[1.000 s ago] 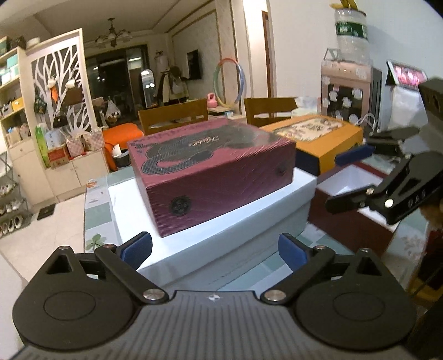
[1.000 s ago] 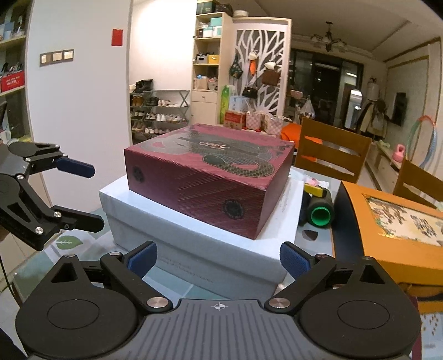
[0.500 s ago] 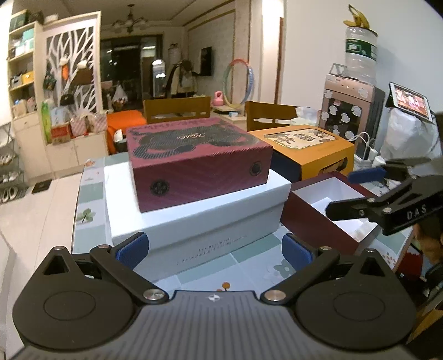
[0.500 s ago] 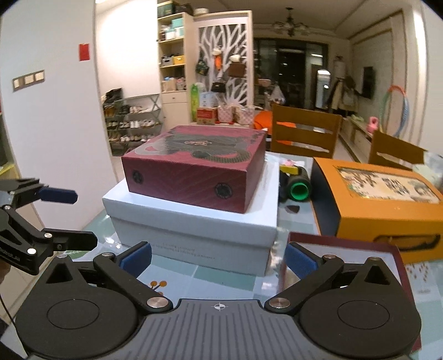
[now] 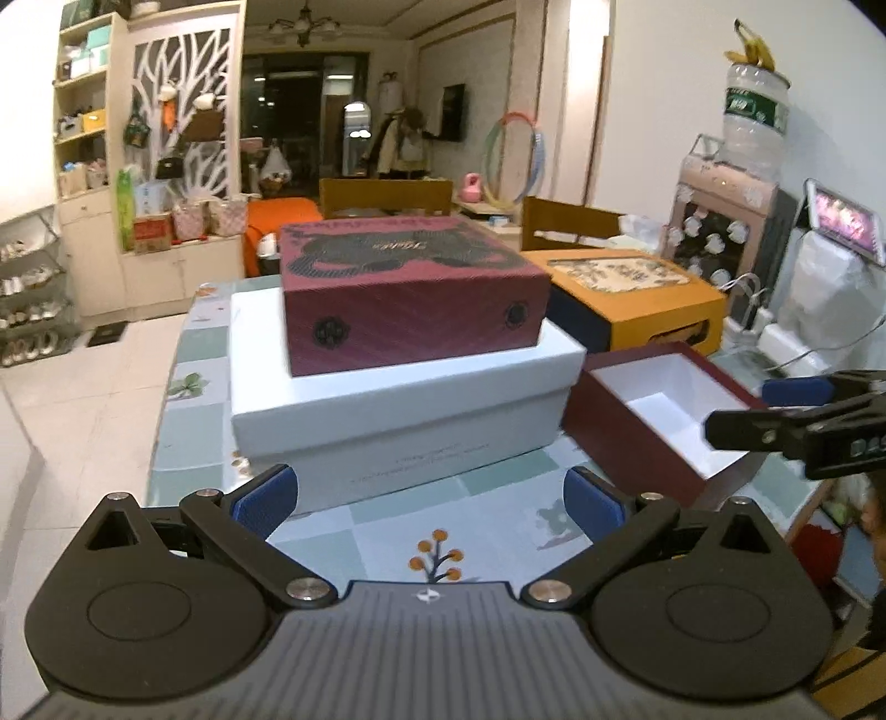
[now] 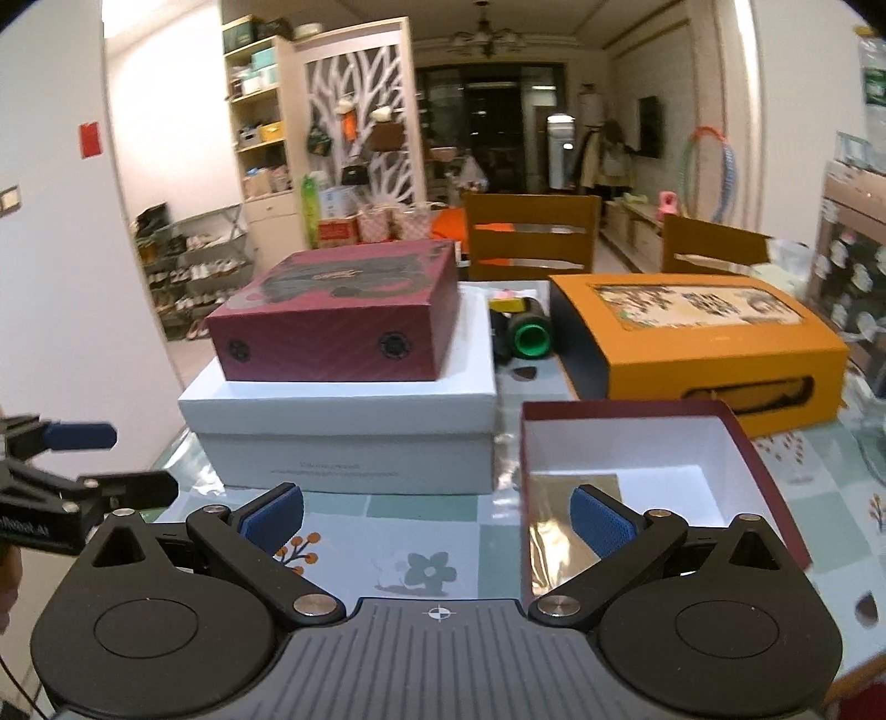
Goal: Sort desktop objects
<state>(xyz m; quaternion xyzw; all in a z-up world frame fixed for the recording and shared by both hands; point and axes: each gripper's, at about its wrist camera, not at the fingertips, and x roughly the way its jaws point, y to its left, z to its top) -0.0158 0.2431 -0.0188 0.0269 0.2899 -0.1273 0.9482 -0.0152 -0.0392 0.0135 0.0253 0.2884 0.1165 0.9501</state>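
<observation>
Here the maroon box (image 5: pixel 410 293) sits stacked on the white box (image 5: pixel 398 410); both grippers, left (image 5: pixel 429 501) and right (image 6: pixel 437 515), hover with fingers spread, empty; whether stacking is over or unstacking is coming stays unclear.

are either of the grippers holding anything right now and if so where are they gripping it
Nothing is held. The left gripper and right gripper are both open with bare table between their fingers, short of the white box.

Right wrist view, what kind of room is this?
Most likely a home living and dining room: wooden dining chairs behind the table, a shoe rack by the wall, and a chandelier overhead.
</observation>
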